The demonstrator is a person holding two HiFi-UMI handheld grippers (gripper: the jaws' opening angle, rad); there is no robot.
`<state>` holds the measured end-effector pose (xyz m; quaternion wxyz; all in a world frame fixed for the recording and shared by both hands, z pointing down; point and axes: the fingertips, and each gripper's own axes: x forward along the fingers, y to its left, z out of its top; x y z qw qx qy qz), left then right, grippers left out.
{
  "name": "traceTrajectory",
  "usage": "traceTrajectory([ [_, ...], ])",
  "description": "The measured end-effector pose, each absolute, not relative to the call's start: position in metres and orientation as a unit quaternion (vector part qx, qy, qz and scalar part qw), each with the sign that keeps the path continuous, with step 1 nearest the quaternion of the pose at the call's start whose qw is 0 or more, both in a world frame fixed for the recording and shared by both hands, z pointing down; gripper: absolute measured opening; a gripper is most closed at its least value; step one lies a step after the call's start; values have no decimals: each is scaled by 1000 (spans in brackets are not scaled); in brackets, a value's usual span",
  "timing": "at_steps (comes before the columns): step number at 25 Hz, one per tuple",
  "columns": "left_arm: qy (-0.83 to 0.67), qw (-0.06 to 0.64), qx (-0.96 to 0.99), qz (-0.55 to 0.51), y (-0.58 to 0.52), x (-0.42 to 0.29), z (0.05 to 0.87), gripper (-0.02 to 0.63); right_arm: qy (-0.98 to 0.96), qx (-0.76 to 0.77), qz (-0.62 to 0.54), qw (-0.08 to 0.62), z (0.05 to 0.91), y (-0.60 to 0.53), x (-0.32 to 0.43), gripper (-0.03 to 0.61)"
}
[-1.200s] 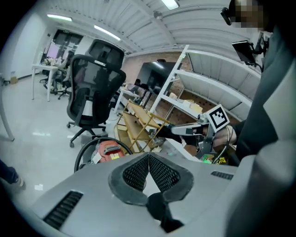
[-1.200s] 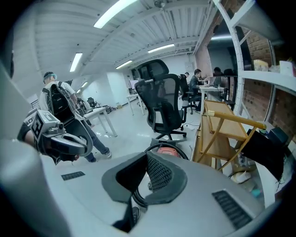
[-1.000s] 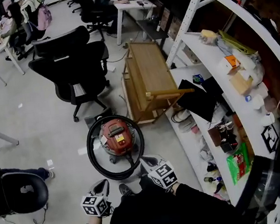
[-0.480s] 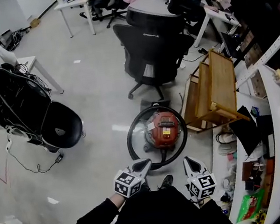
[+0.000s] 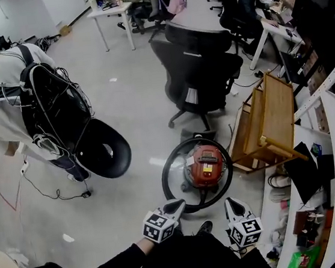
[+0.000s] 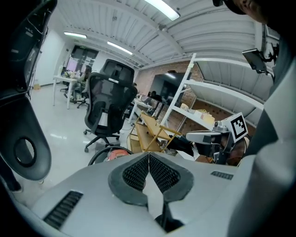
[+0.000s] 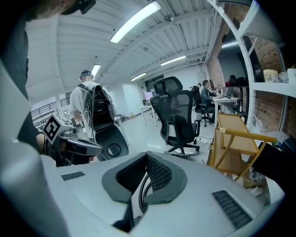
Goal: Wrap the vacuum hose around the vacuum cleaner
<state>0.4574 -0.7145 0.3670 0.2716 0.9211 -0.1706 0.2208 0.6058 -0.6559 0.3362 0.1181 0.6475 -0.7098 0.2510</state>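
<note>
- Open-plan office with a pale, glossy floor: a black office chair stands well ahead of both grippers, a tipped wooden rack lies ahead and to the right, and a person with a backpack is far off to the left.
- The left gripper has its ribbed pads pressed together with nothing between them, as its own view shows.
- The right gripper is likewise closed and empty.
- The red vacuum cleaner sits on the floor just ahead of and below both grippers, between their lines of aim.
- The black vacuum hose lies in one loop round the canister, its near arc closest to the left gripper.
- The hose looks light, flexible and springy, so it will likely try to uncoil. The best hold is probably across its ribbed body near the free end, which I cannot make out.
- The canister looks heavier and may roll if tugged.
</note>
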Motion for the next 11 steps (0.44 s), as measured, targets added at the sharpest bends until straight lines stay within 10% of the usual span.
traceTrajectory([
  [11, -207, 268, 913, 228, -674, 491, 368, 22, -734, 618, 263, 104, 350, -623, 636, 14],
])
